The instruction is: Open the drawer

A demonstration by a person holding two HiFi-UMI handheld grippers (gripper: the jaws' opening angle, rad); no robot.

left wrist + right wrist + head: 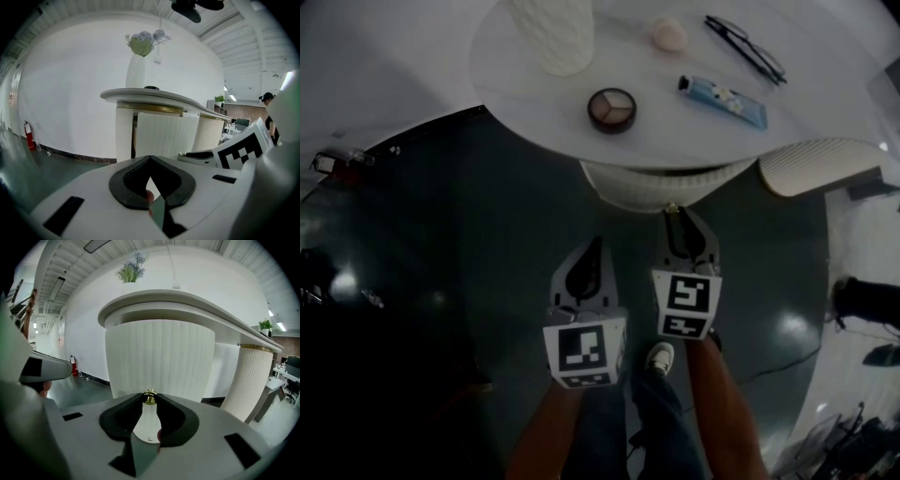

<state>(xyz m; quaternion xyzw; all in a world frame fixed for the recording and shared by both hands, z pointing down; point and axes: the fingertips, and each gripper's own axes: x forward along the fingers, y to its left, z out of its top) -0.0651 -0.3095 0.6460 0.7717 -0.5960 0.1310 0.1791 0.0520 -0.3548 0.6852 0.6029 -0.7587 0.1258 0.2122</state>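
**Right gripper [149,396] pinching the brass knob [149,400] of the ribbed drawer front [159,357].**

The drawer is sitting just under the white tabletop [534,103], with its curved front facing the person, and the right jaws are pressing on its knob from both sides. The left gripper [150,158] is hanging beside it, jaws pressed together on nothing. The grasp looks made, so the pulling step is in hand. The next move is calling for a straight, level draw toward the person with a firm pinch, since the small round knob could slip out.
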